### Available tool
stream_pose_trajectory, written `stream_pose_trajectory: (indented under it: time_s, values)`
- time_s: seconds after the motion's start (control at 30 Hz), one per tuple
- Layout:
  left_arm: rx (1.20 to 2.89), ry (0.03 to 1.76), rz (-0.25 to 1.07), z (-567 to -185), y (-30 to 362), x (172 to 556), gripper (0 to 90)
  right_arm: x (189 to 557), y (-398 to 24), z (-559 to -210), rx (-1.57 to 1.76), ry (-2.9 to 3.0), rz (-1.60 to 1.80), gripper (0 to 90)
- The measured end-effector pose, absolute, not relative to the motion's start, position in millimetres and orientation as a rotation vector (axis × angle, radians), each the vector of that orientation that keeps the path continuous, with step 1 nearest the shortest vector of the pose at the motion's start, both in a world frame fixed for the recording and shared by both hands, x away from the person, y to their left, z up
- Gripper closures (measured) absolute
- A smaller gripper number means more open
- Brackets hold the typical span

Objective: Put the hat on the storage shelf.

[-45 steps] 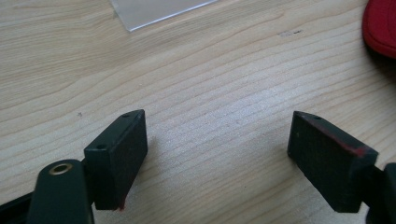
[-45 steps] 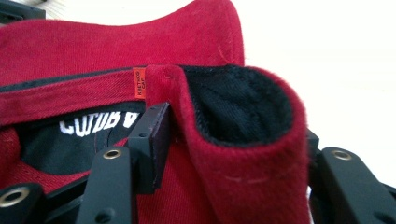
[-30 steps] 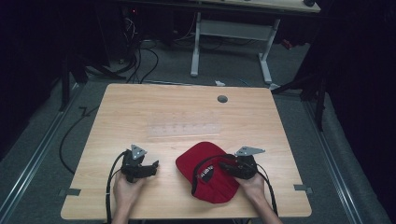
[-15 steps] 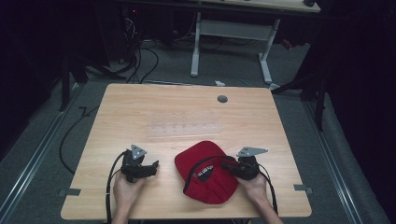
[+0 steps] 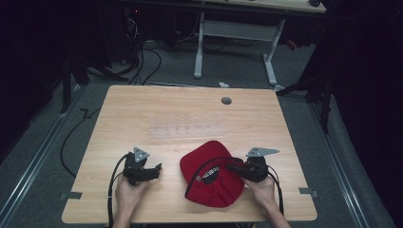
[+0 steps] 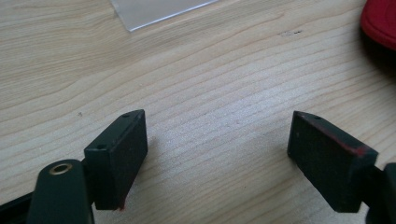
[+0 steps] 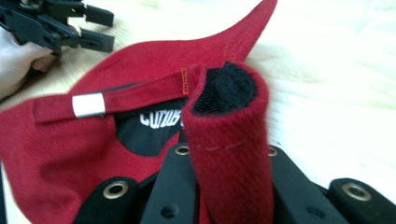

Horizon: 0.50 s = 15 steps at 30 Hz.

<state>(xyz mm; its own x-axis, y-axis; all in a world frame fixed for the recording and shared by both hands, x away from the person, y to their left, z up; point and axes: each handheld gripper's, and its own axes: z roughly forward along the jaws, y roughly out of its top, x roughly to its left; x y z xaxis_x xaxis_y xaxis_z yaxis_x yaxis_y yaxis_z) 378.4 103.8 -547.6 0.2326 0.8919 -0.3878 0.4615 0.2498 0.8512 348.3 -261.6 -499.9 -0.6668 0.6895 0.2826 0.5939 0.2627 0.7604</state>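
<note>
A red cap [image 5: 211, 175] lies on a wooden table [image 5: 180, 114], near the front edge and right of centre, between a person's two hands. Its inside faces up, showing a black label with white lettering.

The right claw [image 5: 229, 166] reaches in from the right and is clenched on the cap's back strap [image 7: 231, 140]. In the right gripper view, a folded strip of red fabric with black fuzzy fastener inside stands pinched between the jaws, which have just been closing onto it. A thinner strap with a silver tag [image 7: 88, 105] runs across the opening behind.

The left claw [image 5: 157, 169] rests on the table just left of the cap, not touching it. Its jaws stand wide apart with bare wood between them.

A clear plastic sheet [image 5: 185, 131] lies flat on the table beyond the cap.

The cap looks light and soft; the crown would likely sag and fold when lifted. The brim is probably the stiffest part. The strap gives a narrow, secure hold, while the brim or the crown's rim would suit the free claw.
</note>
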Motion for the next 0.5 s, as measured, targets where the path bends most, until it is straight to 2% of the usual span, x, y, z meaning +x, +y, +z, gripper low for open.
stream_pose_trajectory:
  time_s: [0.5]
  values:
    - [1.388,1.389,0.475,-547.5,103.4,377.4,19.2,351.5,-264.7,-478.9,1.239,2.373,1.443,85.4]
